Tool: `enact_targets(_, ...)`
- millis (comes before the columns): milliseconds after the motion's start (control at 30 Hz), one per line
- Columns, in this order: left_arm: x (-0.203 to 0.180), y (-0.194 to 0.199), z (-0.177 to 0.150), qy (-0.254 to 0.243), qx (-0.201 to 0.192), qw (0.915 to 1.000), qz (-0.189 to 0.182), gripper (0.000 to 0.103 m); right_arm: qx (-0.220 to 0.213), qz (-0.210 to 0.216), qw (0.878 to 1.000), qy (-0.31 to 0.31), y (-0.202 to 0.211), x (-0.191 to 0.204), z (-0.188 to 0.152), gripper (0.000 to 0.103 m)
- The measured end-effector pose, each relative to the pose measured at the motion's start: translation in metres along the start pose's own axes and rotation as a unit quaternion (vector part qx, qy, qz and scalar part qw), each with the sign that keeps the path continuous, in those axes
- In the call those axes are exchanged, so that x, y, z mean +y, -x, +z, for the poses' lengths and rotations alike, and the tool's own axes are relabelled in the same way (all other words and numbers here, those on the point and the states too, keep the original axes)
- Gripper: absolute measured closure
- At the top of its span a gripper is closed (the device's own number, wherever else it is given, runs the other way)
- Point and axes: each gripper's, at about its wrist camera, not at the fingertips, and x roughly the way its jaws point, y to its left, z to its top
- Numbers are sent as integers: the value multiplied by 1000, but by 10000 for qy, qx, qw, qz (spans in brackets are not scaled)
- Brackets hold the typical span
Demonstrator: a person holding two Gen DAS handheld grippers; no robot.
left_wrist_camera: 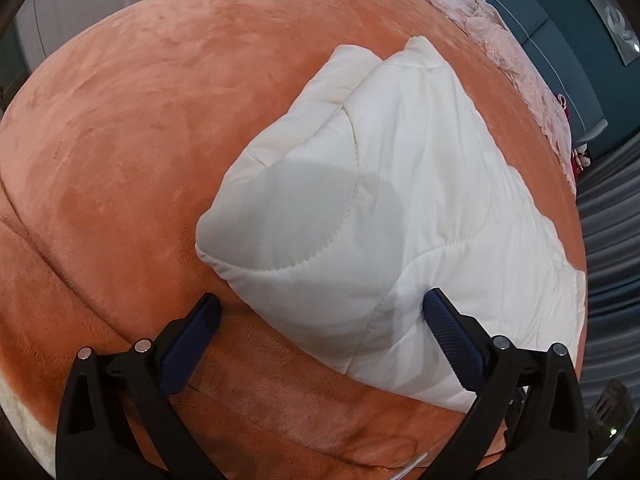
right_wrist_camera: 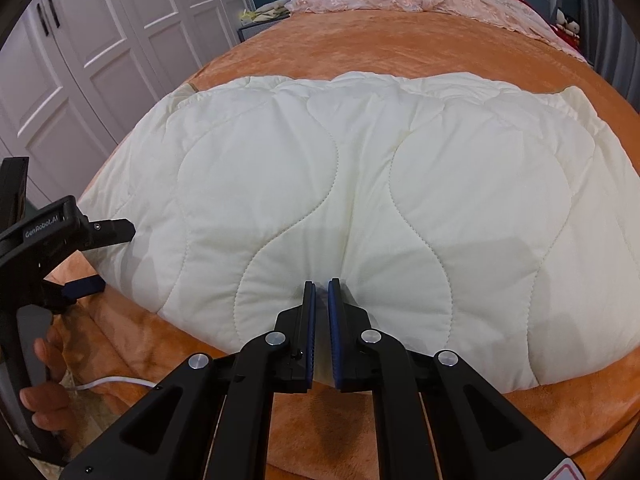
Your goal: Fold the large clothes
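While the folded white quilt point(right_wrist_camera: 360, 208) lies on the orange blanket point(right_wrist_camera: 360, 44) that covers the bed, the left hand-held gripper point(left_wrist_camera: 320, 312) stands wide open at the quilt's near left corner, with that corner between its fingers but not pinched. The right hand-held gripper point(right_wrist_camera: 322, 286) is nearly closed at the quilt's near edge; whether it pinches fabric cannot be told. White wardrobe doors point(right_wrist_camera: 100, 52) stand left of the bed.

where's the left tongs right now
In the right wrist view, the left tongs sit at the far left, open at the white quilt's near-left corner.
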Motion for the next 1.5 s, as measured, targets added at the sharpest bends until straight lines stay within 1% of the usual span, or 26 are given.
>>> enact_targets(67,5,8,0,140,11,9999,-97,5,11,82,9999,-103,5,-3,-1,96)
enact_targets(133,13,16,-3,292,-55,9995,-67,5,28,110,9999,-122,7,-4,-2,98)
enact_targets(233,21,12,1,445,-14,9988,-208,5,30,115,9998,-133,5,-5,-3,99)
enact_targets(300,21,7,4,484,-68,9984,-268,5,23,118,9998,-136,5,-5,-3,99)
enact_targets(400,17,5,8,398,-187,9987,-265,5,21,137,9998,-127,5,-6,-3,100)
enact_targets(433,15,5,9,350,-223,9987,-282,10,21,138,9998,-130,5,-6,-3,100)
enact_targets(467,11,6,11,306,-243,9986,-361,27,19,148,9998,-139,5,-7,-3,100)
enact_targets(500,6,6,13,273,-209,9982,-488,37,13,156,9998,-157,6,-7,-3,100)
enact_targets(533,4,7,13,266,-134,9977,-603,52,7,160,9997,-174,7,-7,-3,100)
enact_targets(567,-1,10,12,232,-146,9974,-661,65,-1,164,9997,-195,9,-7,-2,100)
enact_targets(633,-17,27,9,-140,-376,9975,-581,78,-100,127,9995,-283,19,-9,-2,101)
enact_targets(667,-25,35,8,-361,-504,9967,-521,81,-150,87,9993,-325,24,-11,-3,101)
enact_targets(700,-33,44,7,-547,-617,9954,-492,82,-200,44,9992,-356,28,-13,-4,101)
enact_targets(767,-52,65,5,-842,-816,9915,-563,84,-224,-32,9989,-413,34,-19,-9,101)
enact_targets(800,-64,78,3,-991,-900,9888,-665,85,-195,-44,9988,-437,33,-21,-11,101)
enact_targets(867,-83,95,1,-1220,-994,9841,-818,86,-105,-52,9989,-465,27,-24,-14,102)
enact_targets(967,-119,116,-9,-1635,-1066,9750,-1064,87,-24,-12,9990,-452,14,-26,-14,103)
enact_targets(1033,-154,125,-20,-1986,-1115,9668,-1162,87,-65,92,9989,-445,12,-28,-12,103)
enact_targets(1100,-187,132,-35,-2349,-1155,9568,-1265,87,-68,326,9973,-655,23,-36,-12,103)
enact_targets(1133,-207,133,-43,-2591,-1151,9496,-1333,87,-96,408,9965,-721,28,-38,-12,101)
enact_targets(1167,-224,134,-51,-2792,-1140,9436,-1366,87,-177,495,9955,-792,40,-42,-12,100)
enact_targets(1267,-260,123,-67,-3139,-1001,9330,-1447,87,-446,477,9954,-702,68,-46,-14,99)
enact_targets(1367,-291,108,-86,-3413,-817,9249,-1461,87,-653,330,9955,-604,98,-56,-24,99)
enact_targets(1500,-322,83,-108,-3705,-479,9168,-1412,87,-648,135,9953,-704,116,-71,-42,99)
